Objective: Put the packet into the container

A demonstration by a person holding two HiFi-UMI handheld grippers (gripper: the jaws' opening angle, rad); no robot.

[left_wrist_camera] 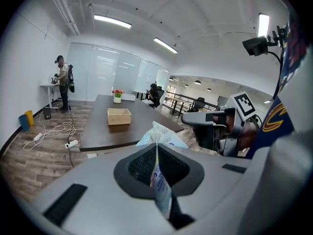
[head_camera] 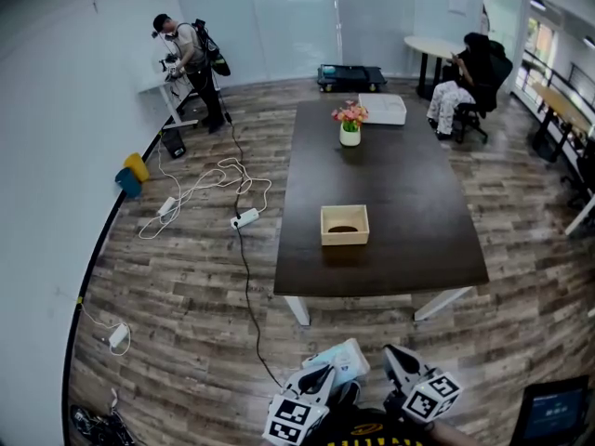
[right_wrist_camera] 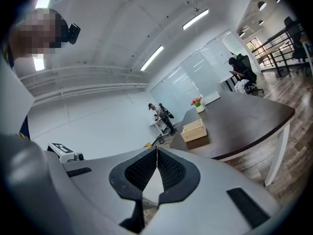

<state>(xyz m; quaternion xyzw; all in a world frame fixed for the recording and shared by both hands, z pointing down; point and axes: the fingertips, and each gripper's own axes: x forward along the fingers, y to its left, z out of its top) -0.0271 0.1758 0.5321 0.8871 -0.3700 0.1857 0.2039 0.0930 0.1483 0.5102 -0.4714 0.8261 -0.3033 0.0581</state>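
My left gripper (head_camera: pixel 323 373) is shut on a light blue and white packet (head_camera: pixel 342 360), held low in front of me, short of the table. In the left gripper view the packet (left_wrist_camera: pixel 159 173) stands clamped edge-on between the closed jaws, its top sticking out forward. An open wooden box (head_camera: pixel 345 224), the container, sits on the dark table (head_camera: pixel 409 203) near its front half, with something dark inside. The container (left_wrist_camera: pixel 119 116) lies ahead and left of the left gripper. My right gripper (head_camera: pixel 390 353) is beside the left one, shut with nothing in it; the container (right_wrist_camera: pixel 194 130) appears beyond its tips.
A white vase of flowers (head_camera: pixel 350 124) and a white tray (head_camera: pixel 383 109) stand at the table's far end. Cables and a power strip (head_camera: pixel 244 218) lie on the floor left of the table. One person stands at a far-left desk (head_camera: pixel 191 59), another sits at the back right (head_camera: pixel 469 77).
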